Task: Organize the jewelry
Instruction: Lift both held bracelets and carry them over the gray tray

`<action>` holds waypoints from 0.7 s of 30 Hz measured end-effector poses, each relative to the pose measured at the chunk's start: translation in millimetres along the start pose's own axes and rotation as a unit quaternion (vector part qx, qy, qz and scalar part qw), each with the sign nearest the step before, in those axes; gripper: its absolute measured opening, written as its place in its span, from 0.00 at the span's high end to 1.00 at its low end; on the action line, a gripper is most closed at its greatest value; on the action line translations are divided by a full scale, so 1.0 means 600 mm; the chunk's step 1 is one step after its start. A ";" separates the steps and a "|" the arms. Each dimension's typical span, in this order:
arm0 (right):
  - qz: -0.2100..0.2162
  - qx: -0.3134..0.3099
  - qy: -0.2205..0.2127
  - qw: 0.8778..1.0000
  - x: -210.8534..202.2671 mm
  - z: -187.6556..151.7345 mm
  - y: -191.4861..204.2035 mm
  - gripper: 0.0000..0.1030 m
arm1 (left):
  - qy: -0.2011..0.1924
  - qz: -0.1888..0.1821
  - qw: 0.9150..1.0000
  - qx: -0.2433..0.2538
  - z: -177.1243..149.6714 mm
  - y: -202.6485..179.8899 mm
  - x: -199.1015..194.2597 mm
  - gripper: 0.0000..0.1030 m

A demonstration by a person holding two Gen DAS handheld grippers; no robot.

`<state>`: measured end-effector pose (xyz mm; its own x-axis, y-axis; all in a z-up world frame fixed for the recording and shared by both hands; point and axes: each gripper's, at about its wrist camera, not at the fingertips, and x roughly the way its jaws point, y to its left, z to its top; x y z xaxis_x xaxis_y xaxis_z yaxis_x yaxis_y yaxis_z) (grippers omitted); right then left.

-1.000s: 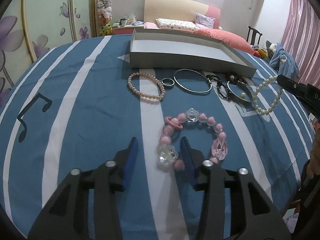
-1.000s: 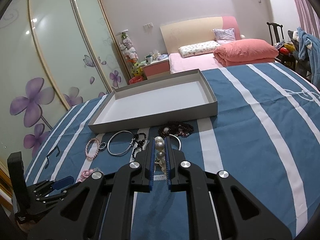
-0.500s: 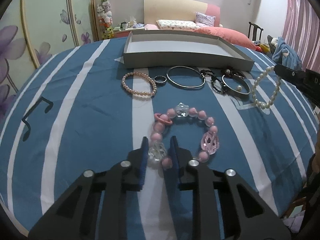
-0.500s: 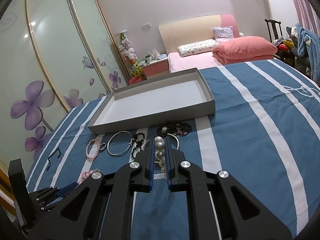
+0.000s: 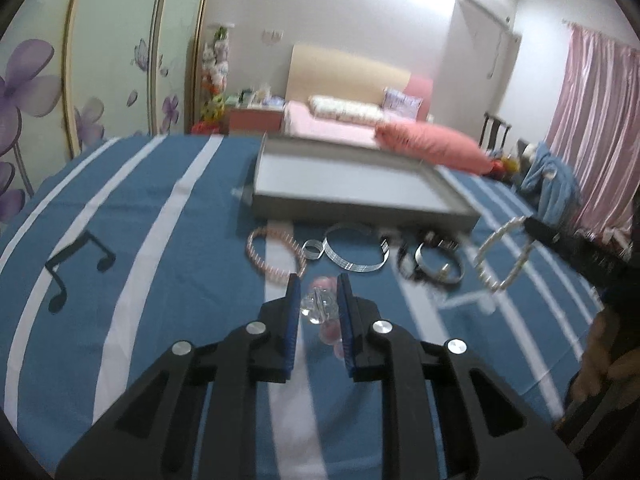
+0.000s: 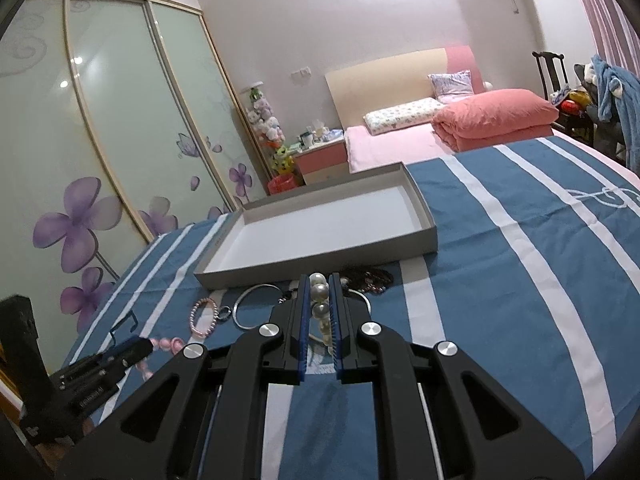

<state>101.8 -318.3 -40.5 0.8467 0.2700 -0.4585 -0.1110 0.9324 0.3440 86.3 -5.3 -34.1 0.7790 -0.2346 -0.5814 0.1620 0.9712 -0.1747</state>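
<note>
Left hand-held gripper [image 5: 318, 300] clamped on pink bead bracelet [image 5: 326, 320], right hand-held gripper [image 6: 319, 294] clamped on pearl bracelet [image 6: 320, 304], no legible writing

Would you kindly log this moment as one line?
left gripper: shut on pink bead bracelet | right gripper: shut on pearl bracelet | tray: empty

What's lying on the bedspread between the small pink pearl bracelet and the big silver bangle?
A small silver ring lies between the pink pearl bracelet and the silver bangle. The left wrist view shows it.
</note>
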 end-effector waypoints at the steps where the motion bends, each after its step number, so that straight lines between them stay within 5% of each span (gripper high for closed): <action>1: 0.002 -0.001 -0.002 1.000 -0.001 0.001 0.002 0.90 | -0.007 -0.004 1.000 0.000 0.004 -0.004 -0.003 0.82; 21: 0.007 -0.041 -0.061 0.997 -0.028 0.021 0.054 0.90 | -0.073 -0.009 0.997 0.027 0.061 -0.046 -0.026 0.82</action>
<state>90.5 -295.8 -11.6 0.9015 0.2561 -0.3490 -0.1612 0.9468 0.2784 91.8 -27.2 9.0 0.8549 -0.2468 -0.4563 0.2058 0.9688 -0.1384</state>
